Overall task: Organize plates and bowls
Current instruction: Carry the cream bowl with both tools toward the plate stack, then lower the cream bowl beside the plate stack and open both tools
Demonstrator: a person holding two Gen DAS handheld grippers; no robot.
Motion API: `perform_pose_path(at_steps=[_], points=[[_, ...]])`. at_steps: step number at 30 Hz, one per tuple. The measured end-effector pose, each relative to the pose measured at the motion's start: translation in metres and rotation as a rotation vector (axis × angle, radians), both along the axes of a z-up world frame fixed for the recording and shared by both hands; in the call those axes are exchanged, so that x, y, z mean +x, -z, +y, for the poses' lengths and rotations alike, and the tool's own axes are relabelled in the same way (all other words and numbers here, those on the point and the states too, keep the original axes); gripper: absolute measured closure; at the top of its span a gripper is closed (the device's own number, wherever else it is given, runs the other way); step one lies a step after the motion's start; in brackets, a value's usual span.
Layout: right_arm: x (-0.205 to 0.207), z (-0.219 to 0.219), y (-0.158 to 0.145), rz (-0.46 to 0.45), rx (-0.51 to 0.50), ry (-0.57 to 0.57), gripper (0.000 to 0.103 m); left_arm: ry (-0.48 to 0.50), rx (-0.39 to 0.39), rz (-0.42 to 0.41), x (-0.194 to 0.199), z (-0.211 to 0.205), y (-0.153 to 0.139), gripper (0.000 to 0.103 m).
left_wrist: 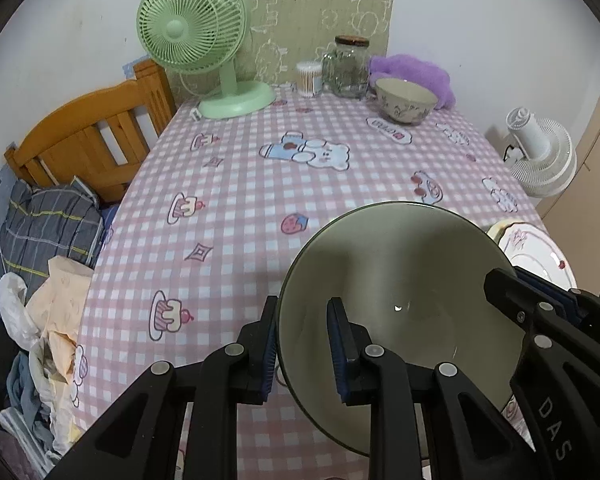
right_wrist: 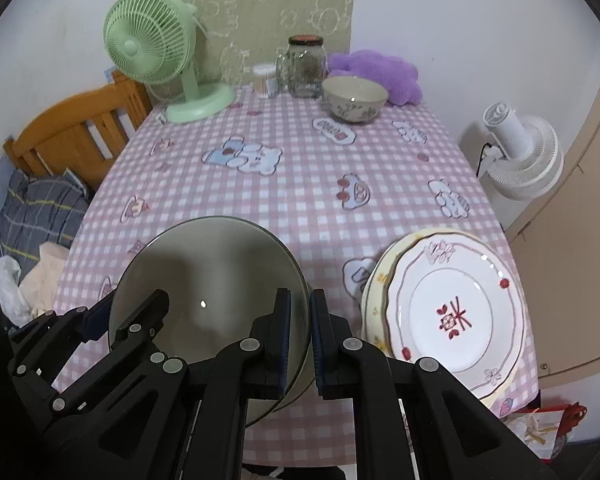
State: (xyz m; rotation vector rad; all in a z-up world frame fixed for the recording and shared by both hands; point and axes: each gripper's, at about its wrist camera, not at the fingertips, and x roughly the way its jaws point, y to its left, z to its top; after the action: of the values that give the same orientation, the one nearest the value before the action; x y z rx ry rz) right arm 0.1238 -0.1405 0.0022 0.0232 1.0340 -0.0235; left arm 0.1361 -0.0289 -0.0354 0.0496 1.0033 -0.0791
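Above the checked tablecloth [left_wrist: 228, 200], both grippers (left [left_wrist: 302, 344], right [right_wrist: 300, 340]) clamp the green bowl's [left_wrist: 400, 272] opposite rims.

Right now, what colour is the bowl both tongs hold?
Pale grey-green bowl, plain, no pattern; the right wrist view shows it best.

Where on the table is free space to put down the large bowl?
The checked tablecloth lies bare in the middle, between the green desk fan, the small patterned bowl and the stacked plates. The far edge is crowded: glass jar, cotton-swab tub, purple cushion.
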Motion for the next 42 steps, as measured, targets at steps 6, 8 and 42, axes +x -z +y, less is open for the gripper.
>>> perform_pose_path(at_steps=[6, 8, 42], points=[[0.004, -0.001, 0.012, 0.03, -0.008, 0.008, 0.09, 0.011, -0.001, 0.03, 0.003, -0.003, 0.011, 0.082], [0.006, -0.002, 0.016, 0.041, -0.011, 0.014, 0.09, 0.021, 0.0, 0.039, 0.004, -0.005, 0.015, 0.082], [0.016, -0.009, -0.013, -0.027, 0.021, 0.107, 0.037, 0.151, -0.114, 0.013, 0.025, -0.001, -0.021, 0.043]])
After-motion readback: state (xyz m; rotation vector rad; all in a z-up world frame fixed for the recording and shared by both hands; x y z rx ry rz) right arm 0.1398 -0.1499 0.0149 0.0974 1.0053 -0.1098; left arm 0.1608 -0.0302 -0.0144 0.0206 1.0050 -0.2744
